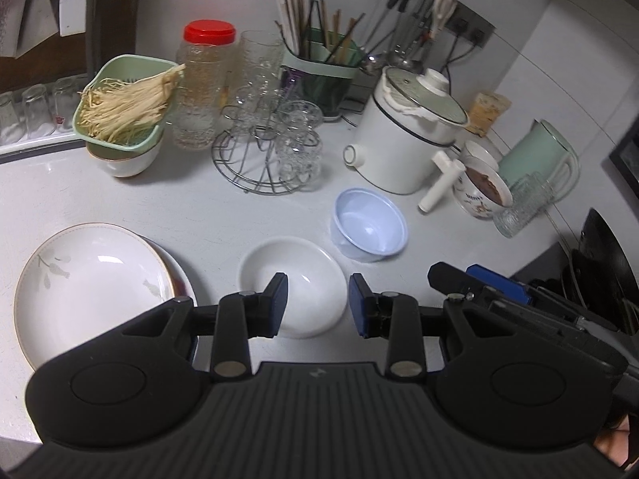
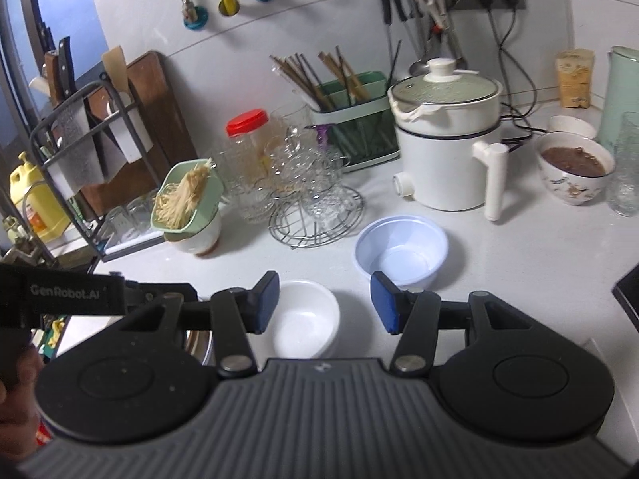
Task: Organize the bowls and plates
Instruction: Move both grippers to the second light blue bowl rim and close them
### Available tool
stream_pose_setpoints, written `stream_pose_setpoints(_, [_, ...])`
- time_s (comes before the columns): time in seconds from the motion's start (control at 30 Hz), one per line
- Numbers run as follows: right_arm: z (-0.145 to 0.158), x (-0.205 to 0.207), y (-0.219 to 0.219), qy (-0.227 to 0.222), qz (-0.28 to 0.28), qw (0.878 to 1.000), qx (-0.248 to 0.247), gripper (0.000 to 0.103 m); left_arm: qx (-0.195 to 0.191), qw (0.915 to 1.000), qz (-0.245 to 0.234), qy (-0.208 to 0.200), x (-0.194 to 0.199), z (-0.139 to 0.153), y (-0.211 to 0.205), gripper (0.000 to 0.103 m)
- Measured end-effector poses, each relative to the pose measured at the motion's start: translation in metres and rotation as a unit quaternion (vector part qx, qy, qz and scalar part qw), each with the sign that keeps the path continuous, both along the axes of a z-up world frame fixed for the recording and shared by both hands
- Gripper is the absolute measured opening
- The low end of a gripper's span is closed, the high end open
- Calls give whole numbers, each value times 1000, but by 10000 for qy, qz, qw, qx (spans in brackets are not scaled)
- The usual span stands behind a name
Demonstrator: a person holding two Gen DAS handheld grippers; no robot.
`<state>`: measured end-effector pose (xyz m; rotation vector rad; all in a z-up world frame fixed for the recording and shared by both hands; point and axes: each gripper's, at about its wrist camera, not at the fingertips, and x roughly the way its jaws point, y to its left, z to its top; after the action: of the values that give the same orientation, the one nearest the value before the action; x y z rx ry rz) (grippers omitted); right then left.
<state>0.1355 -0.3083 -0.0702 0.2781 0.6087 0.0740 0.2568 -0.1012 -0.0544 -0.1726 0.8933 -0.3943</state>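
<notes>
while both grippers gape, white bowl (image 1: 297, 279) sits free.

Home kitchen: white countertop (image 2: 519, 263), electric pot (image 2: 443, 151), chopstick holder (image 2: 355, 119)

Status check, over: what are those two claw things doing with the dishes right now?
Both hand-held grippers open, empty: left, right. Small white dish right ahead; blue bowl beyond; plates stacked left. Nothing blocking.

On the tabletop (image 1: 207, 215), stacked plates (image 1: 92, 287) lie at left; a small dish (image 1: 307, 279) sits right of them, a plastic bowl (image 1: 369, 229) behind and right of it. Behind the bowl stands a cooker (image 1: 403, 135), with a glass rack (image 1: 267, 159) to the cooker's left.
</notes>
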Motion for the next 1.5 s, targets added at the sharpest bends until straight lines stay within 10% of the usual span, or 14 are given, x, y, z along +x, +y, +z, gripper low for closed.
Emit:
stream_pose_setpoints(0.63, [-24,-74,-5,209,-625,9977,-125,54,206,9985,-500,115,-46,-26,-17,40])
stream_pose_setpoints(1.5, [-34,5,-46,717,-734,9947,-60,54,106,9975,-382,593,71,-39,-68,51])
